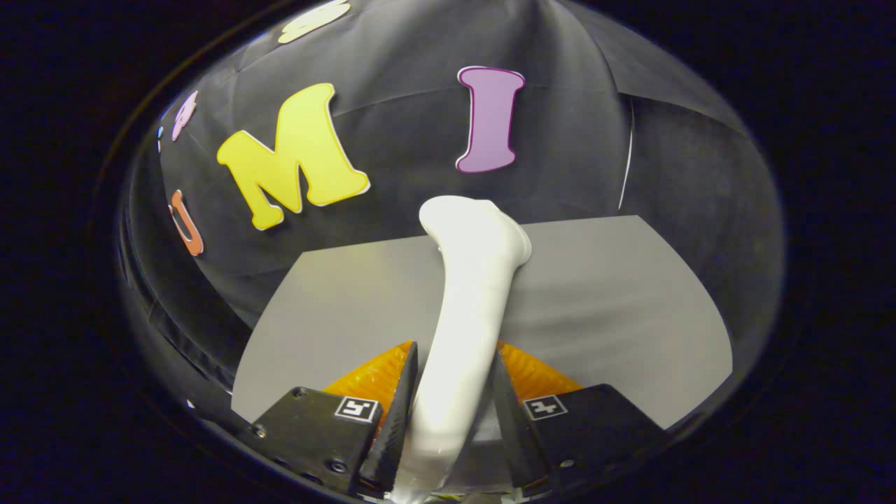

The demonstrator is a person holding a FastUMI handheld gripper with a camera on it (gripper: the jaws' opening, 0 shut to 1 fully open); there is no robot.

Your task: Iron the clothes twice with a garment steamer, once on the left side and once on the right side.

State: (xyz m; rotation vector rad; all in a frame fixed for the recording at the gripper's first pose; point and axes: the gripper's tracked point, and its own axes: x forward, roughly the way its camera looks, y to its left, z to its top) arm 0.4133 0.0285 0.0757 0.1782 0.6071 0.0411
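We have the gripper (451, 392) clenched on the white garment steamer (470, 308), both fingers (399, 399) pressing its handle so the head points forward, poised above the grey cloth (609, 301), seemingly ready for a stroke.

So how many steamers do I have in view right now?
1. The white garment steamer stands between the gripper fingers, both pressing its handle, its head reaching beyond them over the grey table. Anything below the fingers could be hidden.
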